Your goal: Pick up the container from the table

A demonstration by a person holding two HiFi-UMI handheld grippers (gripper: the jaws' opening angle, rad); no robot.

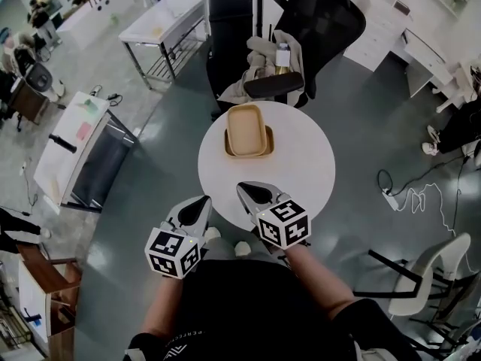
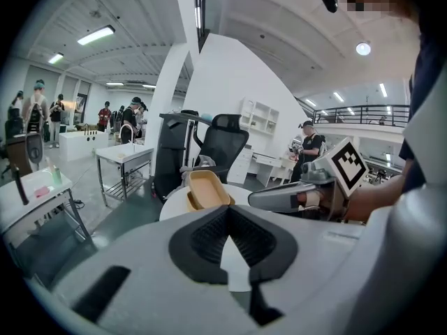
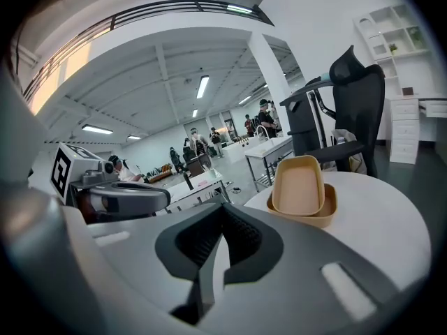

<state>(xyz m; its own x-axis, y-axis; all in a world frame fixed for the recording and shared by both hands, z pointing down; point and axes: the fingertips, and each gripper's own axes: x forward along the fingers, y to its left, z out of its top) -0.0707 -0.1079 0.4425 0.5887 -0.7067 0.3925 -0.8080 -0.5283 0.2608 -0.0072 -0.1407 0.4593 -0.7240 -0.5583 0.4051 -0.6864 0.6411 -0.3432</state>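
The container [image 1: 246,130] is a tan shallow tub with a second tan tub lying askew on top. It sits at the far side of the round white table [image 1: 301,164]. It also shows in the left gripper view [image 2: 204,189] and the right gripper view [image 3: 300,187]. My left gripper [image 1: 197,210] hangs just off the table's near left edge, its jaws shut and empty [image 2: 228,211]. My right gripper [image 1: 252,194] is over the near edge, also shut on nothing [image 3: 222,208]. Both point toward the container and are well short of it.
A black office chair [image 1: 308,21] with cloth and a bottle on its seat stands just behind the table. A white cart [image 1: 83,149] is to the left, a white chair [image 1: 428,269] and floor cables [image 1: 409,194] to the right. People stand far off at benches.
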